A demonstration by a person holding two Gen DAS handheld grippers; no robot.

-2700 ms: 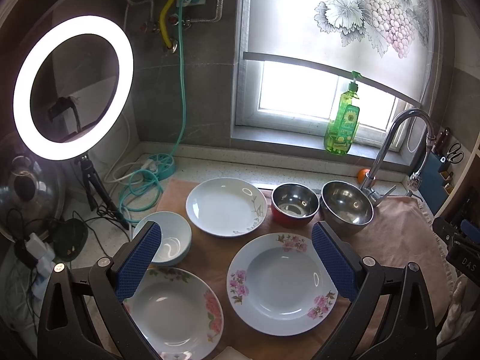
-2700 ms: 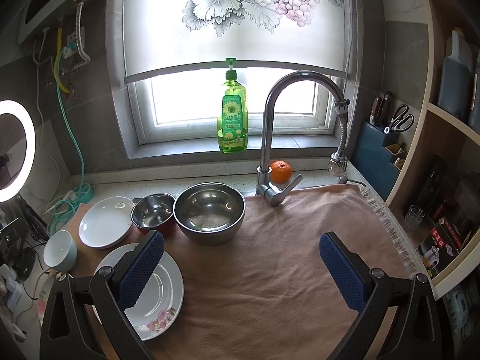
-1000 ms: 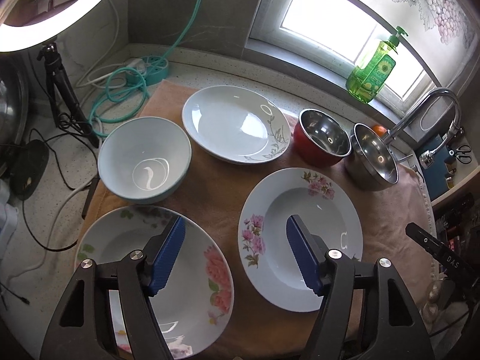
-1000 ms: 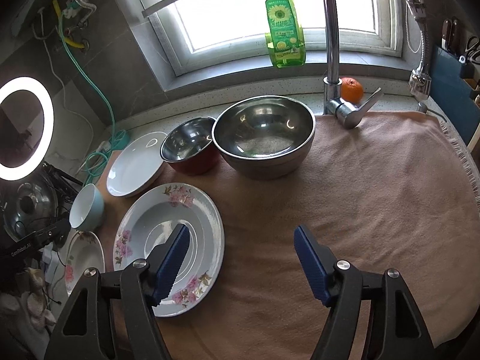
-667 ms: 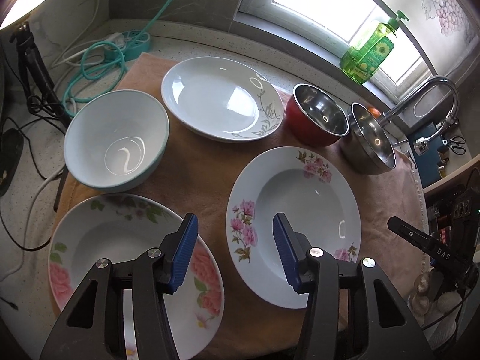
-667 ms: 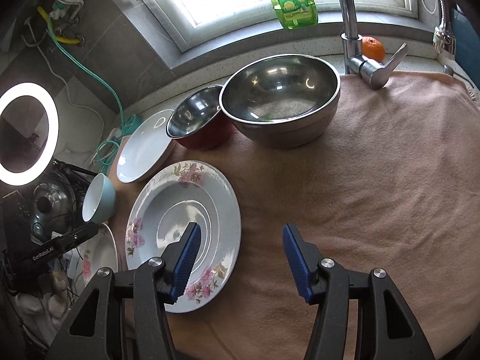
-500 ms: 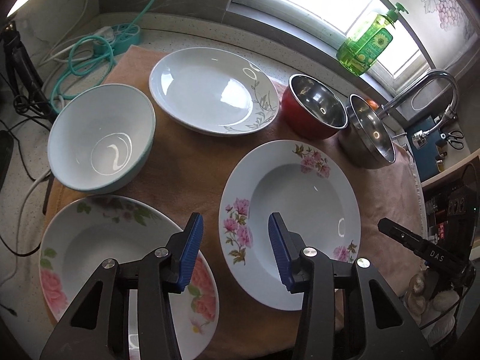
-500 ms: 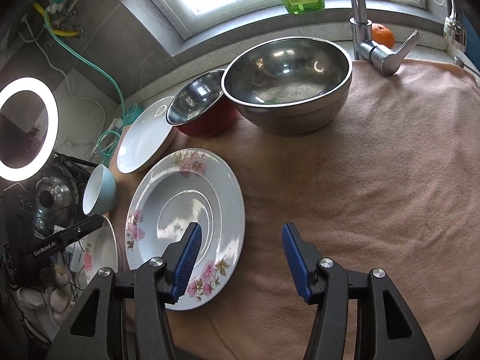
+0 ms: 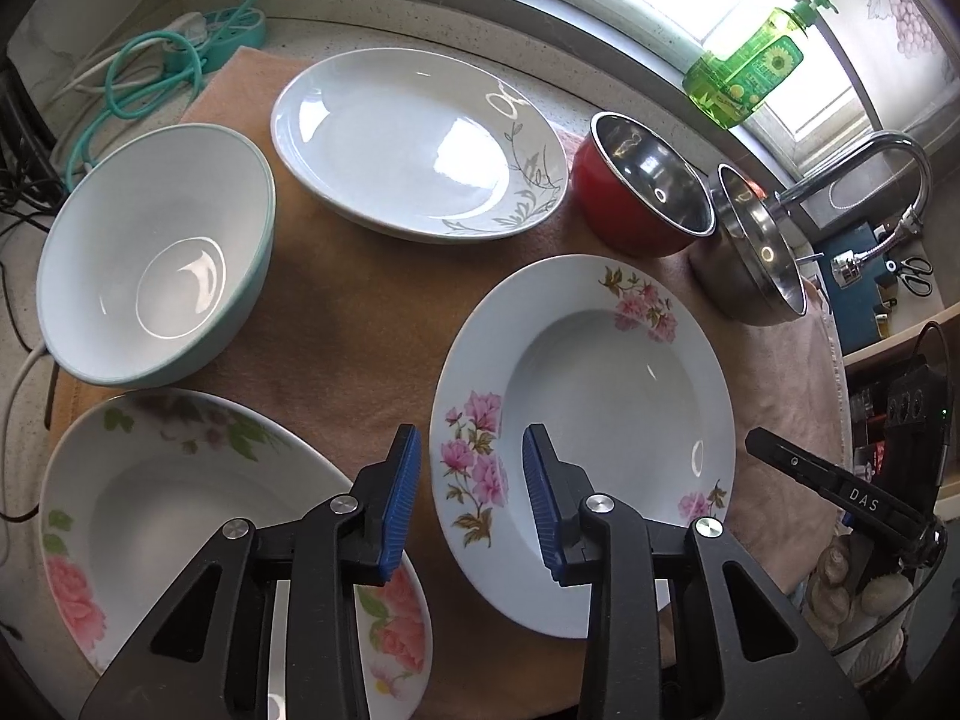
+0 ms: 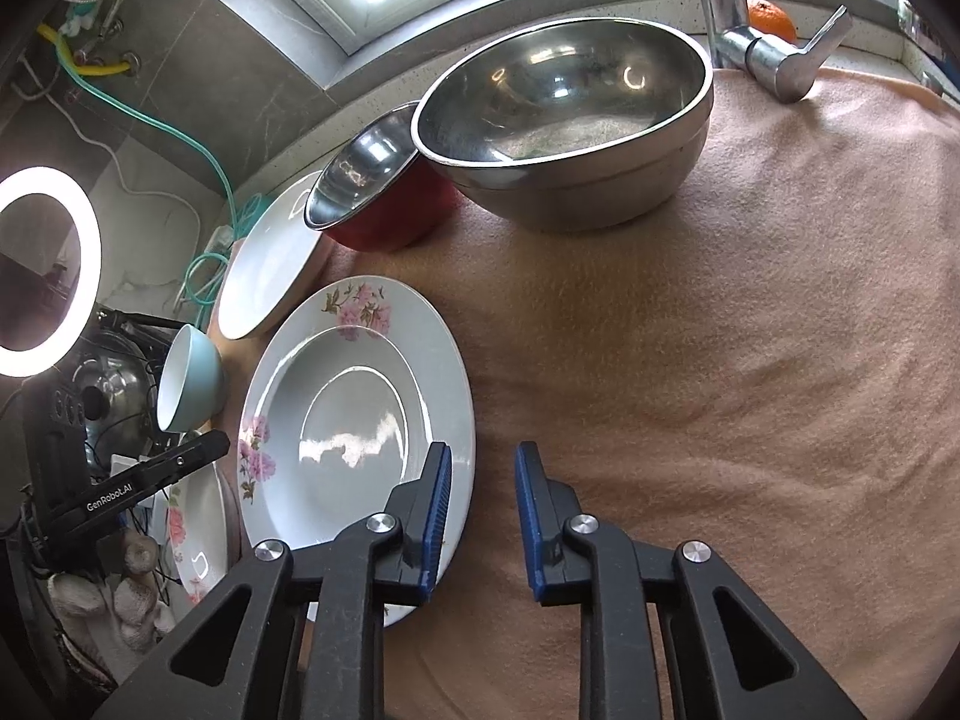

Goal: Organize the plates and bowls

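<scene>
A peach-brown cloth (image 10: 720, 330) covers the counter (image 9: 384, 18) below the window and carries all the dishes. The large steel bowl (image 10: 570, 120) stands at the back near the tap (image 10: 774, 54), touching or nearly touching the smaller red bowl (image 10: 384, 192) with a steel inside on its left. In front of these lies the pink-flowered deep plate (image 9: 600, 420), the plate nearest both grippers. Behind it and further left is the white plate with a grey leaf pattern (image 9: 414, 144), and left of that stands the pale blue bowl (image 9: 156, 258), upright and empty. Closest to the left wrist camera, at the lower left, lies a second flowered plate (image 9: 180, 510) with larger pink blooms and green leaves. The left gripper (image 9: 471, 504) hangs over the left rim of the pink-flowered deep plate, one blue pad outside the rim and the other over the plate's flowers; its jaws are narrow and closing, and the pads do not yet press on the rim. The right gripper (image 10: 480, 516) straddles the opposite rim of the same plate, the left pad (image 10: 438, 516) over the plate and the other over bare cloth; its jaws are also narrow and closing, with the rim between them but no visible contact. A green soap bottle (image 9: 750, 72) stands on the window sill, and a small orange (image 10: 771, 18) sits behind the tap.
</scene>
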